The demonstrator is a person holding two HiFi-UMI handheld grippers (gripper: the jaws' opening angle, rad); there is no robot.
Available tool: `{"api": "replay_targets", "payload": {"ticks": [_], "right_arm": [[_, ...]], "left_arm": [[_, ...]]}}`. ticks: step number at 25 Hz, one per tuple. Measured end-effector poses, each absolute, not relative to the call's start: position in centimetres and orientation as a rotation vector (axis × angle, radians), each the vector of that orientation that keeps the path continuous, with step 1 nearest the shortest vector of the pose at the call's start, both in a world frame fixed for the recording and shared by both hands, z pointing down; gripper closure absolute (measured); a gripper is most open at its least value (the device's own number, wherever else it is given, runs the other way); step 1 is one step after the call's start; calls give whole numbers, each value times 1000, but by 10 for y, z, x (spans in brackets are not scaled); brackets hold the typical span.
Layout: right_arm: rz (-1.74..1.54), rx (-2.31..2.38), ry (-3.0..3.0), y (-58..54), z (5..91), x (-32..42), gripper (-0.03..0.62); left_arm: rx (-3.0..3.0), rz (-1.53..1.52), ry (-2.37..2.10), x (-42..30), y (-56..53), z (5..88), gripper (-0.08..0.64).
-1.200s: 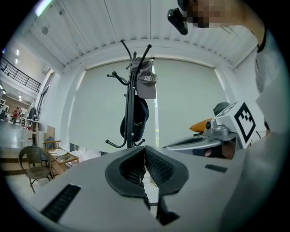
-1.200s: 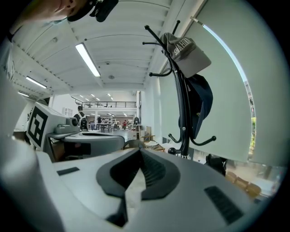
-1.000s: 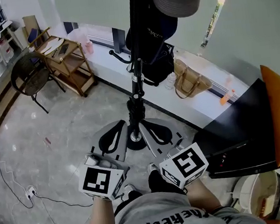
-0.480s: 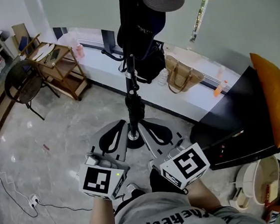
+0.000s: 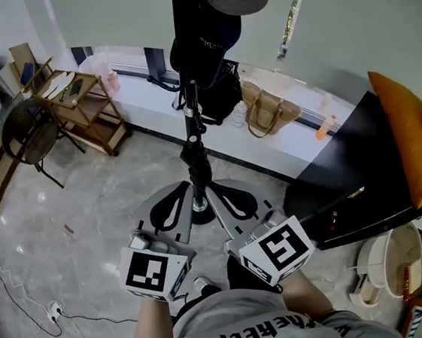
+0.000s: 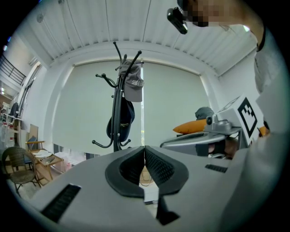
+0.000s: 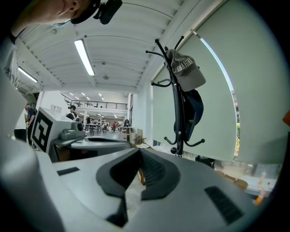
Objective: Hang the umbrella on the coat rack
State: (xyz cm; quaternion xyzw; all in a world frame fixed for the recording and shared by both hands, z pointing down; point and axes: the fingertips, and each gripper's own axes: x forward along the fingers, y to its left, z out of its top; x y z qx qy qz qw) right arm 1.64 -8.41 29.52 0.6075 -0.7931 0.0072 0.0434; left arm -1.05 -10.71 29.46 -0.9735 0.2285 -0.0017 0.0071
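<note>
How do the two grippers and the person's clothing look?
Both the left gripper and right gripper are light grey with black ridged pads. Each carries a white cube with black square markers. The person wears a grey T-shirt with black lettering.

A: How are the two grippers held?
B: Left gripper (image 5: 178, 195) and right gripper (image 5: 221, 192) lie side by side, near each other, both pointing level and forward.
A: And the jaws?
B: Each pair is closed tip to tip, with nothing between. A bare forearm (image 5: 148, 332) extends behind the left marker cube (image 5: 155, 273).
</note>
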Motion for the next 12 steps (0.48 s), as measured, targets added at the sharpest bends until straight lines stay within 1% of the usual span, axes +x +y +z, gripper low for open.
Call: {"api": "replay_targets", "payload": {"ticks": [12], "right_arm": [[26,1896,-2383,-77,295,15,580]], "left_arm": [[-3067,-13,637,-6,-99,298,545]]}}
